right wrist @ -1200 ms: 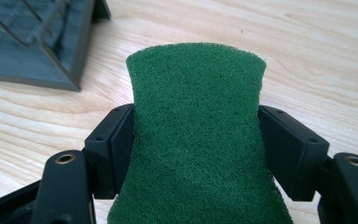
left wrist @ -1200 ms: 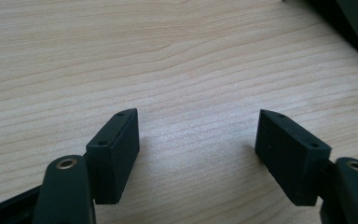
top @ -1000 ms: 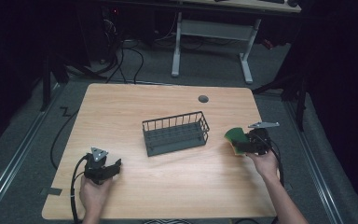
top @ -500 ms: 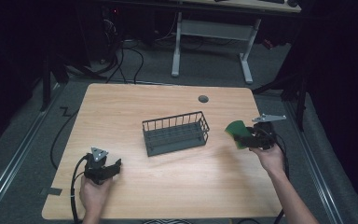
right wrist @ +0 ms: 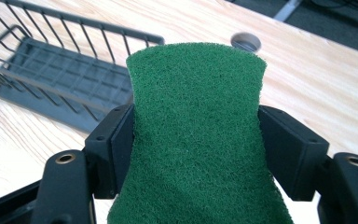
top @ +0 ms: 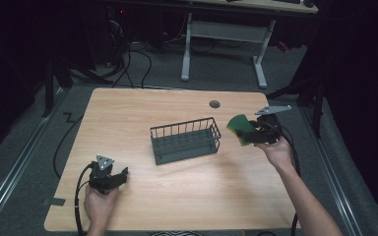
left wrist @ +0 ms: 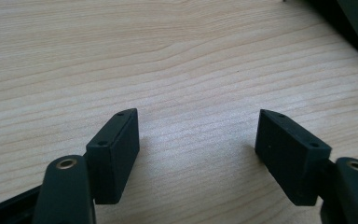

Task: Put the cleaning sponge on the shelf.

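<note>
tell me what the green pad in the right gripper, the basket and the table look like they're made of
The green pad looks like a fibrous scouring layer, matte and fuzzy, pinched inward where the right gripper squeezes it; the high view shows a lighter yellowish layer beneath, probably sponge. The basket looks like thin dark-coated metal wire, going by its open bars. The table shows pale wood grain, possibly laminate.

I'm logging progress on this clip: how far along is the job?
Done: the right claw has picked up the green scouring sponge, pinched at its waist and lifted off the wooden table. In hand: carrying it beside the black wire basket. Left, probably: dropping it in. The left claw rests open.
</note>
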A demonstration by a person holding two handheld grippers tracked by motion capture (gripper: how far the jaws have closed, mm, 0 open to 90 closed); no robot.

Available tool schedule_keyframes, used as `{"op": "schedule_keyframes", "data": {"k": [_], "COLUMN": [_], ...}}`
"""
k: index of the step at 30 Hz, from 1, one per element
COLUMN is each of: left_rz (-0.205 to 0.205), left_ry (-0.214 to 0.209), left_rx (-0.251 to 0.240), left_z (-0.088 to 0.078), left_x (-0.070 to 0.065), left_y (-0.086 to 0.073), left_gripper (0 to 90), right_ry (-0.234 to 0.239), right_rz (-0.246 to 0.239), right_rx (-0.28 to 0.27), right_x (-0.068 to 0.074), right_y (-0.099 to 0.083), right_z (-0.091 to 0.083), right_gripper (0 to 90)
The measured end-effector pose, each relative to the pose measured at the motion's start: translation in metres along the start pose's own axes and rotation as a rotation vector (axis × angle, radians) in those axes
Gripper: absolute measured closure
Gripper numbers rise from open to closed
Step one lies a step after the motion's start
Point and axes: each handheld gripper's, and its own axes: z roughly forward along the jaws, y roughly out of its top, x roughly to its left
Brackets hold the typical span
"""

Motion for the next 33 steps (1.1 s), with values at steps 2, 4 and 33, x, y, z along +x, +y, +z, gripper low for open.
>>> {"op": "schedule_keyframes", "data": {"k": [2, 4, 33], "left_rz": [0.0, 0.0, 0.001], "left_ry": [0.0, 0.0, -0.003], "left_rx": [0.0, 0.0, 0.0], "left_z": [0.0, 0.0, 0.0], "left_x": [0.0, 0.0, 0.0], "left_y": [0.0, 0.0, 0.0], "left_gripper": [30.7, 30.7, 30.6], "right_ry": [0.011, 0.02, 0.124], "right_rz": [-0.006, -0.017, -0.111], "right_rx": [-0.003, -0.003, 0.056], "right_x": [0.003, 0.008, 0.07], "right_y": [0.006, 0.012, 0.071], "right_z": [0.002, 0.004, 0.065], "right_gripper": [30.8, 30.9, 30.8]}}
